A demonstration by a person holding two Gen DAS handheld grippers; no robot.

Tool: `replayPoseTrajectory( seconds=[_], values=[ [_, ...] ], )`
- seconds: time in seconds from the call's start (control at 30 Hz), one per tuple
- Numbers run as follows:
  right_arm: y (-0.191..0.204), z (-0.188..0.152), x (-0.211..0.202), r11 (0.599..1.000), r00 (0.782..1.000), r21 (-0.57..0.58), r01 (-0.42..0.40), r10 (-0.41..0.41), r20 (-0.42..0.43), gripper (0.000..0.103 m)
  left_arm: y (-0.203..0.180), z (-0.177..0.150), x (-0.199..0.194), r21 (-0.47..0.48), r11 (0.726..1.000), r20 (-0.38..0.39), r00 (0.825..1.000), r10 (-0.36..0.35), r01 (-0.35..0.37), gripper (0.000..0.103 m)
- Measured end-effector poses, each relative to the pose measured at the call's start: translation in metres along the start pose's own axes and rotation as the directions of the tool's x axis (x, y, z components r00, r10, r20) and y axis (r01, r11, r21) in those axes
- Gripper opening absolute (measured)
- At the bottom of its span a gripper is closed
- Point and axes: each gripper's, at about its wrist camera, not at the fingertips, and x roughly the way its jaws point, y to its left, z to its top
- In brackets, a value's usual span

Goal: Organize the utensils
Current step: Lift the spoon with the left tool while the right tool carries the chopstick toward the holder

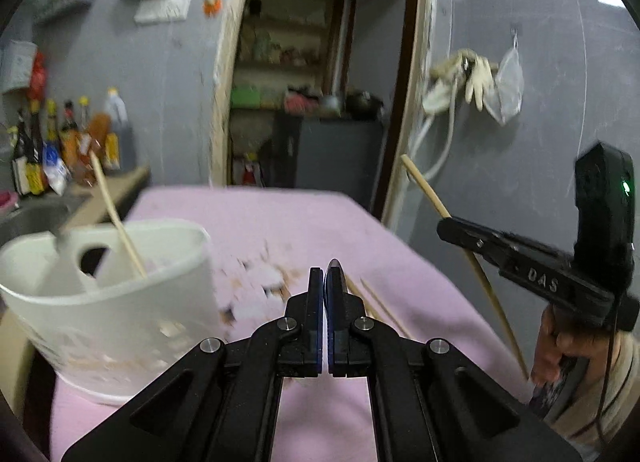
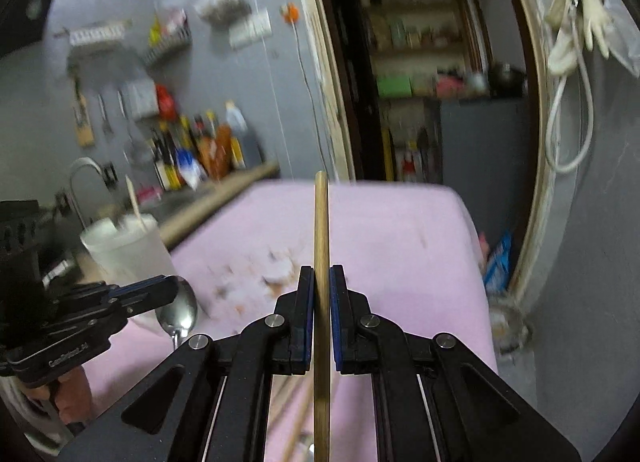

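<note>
Right gripper (image 2: 320, 274) clamps a chopstick (image 2: 321, 229) mid-shaft, upright over the pink cloth (image 2: 400, 229): light, stiff, smooth, likely to pivot. Left gripper (image 1: 327, 274) pinches a spoon (image 2: 177, 312) beside the white holder (image 1: 120, 302).

Embossed letters "DAS" mark the right gripper (image 1: 448, 227) body at three o'clock; other labels are too blurred to read.

Home kitchen, sauce bottles (image 2: 200, 149), faucet (image 2: 82, 181), pantry shelves (image 2: 416, 45)
</note>
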Motion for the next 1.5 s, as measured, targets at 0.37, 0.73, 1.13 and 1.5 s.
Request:
replayPoseTrajectory(
  seconds=[0.37,0.73,1.13,1.5],
  values=[
    [0.06,0.033,-0.021,0.994,0.943,-0.038,-0.105,0.112,0.315,0.006,0.032,0.041,-0.066,0.003,0.991,0.154,0.979,0.13,-0.133,0.0],
    [0.125,0.061,0.014,0.983,0.866,-0.005,-0.183,0.163,0.473,0.006,0.1,0.069,-0.123,-0.069,0.946,0.24,0.915,0.324,-0.317,0.0],
    [0.151,0.076,0.047,0.98,0.811,0.071,-0.184,0.11,0.574,0.006,0.167,0.068,-0.143,-0.167,0.855,0.291,0.804,0.518,-0.491,0.0],
    [0.155,0.071,0.073,0.991,0.82,0.056,-0.12,0.067,0.569,0.006,0.18,0.042,-0.105,-0.14,0.786,0.277,0.738,0.615,-0.602,0.0]
  ],
)
